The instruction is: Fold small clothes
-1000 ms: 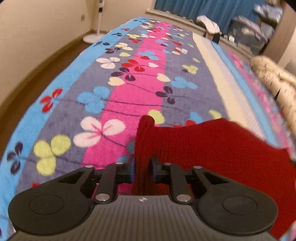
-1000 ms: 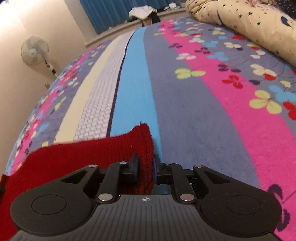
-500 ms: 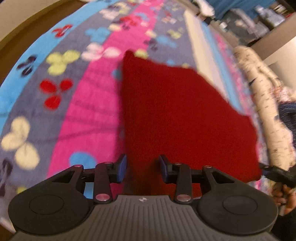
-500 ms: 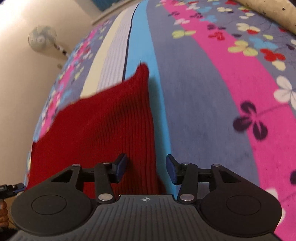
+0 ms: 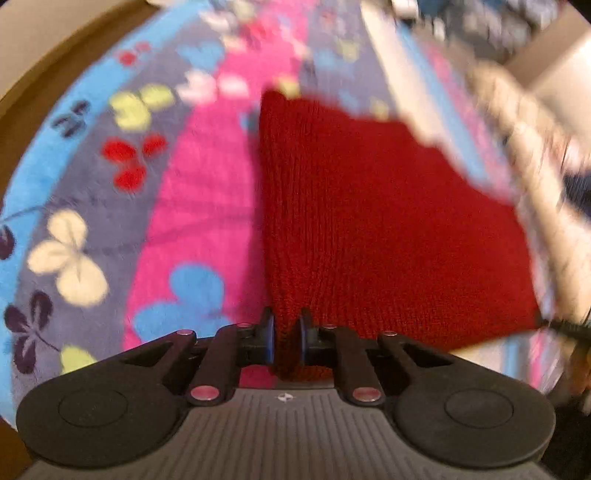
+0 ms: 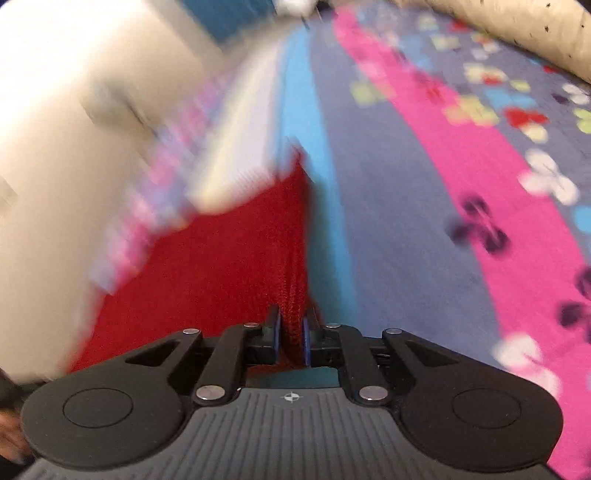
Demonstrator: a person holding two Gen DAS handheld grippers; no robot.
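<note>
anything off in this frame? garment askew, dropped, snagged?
Nothing stands out. The red knit garment lies spread on the floral blanket, with the left gripper and the right gripper each shut on a near corner. Both views are motion-blurred, so fine detail is unclear.

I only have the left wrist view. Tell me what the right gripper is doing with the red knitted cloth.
Observer: The right gripper has its jaws shut on the right edge of the red knitted cloth.
Operator: Report what lies beyond that edge.
Observer: A light blue stripe of the flowered fleece blanket runs right beside it, then a grey band.
Operator: Say what sits at the far right.
Observer: A cream quilt with small dark specks lies along the blanket's far edge.
</note>
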